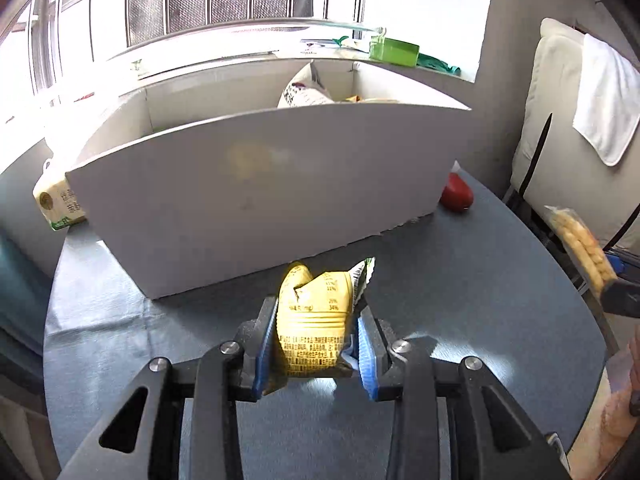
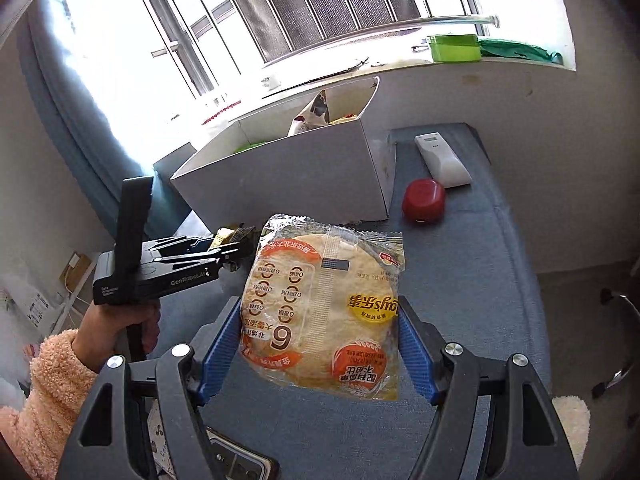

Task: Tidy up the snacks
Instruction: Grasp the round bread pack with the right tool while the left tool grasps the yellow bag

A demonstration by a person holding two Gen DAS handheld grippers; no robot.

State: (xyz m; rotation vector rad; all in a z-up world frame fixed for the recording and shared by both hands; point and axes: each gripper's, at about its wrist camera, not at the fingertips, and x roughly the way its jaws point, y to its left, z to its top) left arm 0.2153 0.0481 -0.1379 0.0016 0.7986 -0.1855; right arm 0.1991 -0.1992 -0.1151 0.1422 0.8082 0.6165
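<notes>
Left claw (image 1: 316, 344) pinching yellow packet (image 1: 312, 320); right claw (image 2: 320, 344) clamping cracker pack (image 2: 324, 312).

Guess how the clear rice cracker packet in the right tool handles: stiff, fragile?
The rice cracker packet looks fairly stiff: it juts out flat from the right tool without sagging. Probably light and brittle: thin round crackers show through. The glossy film may slip.
</notes>
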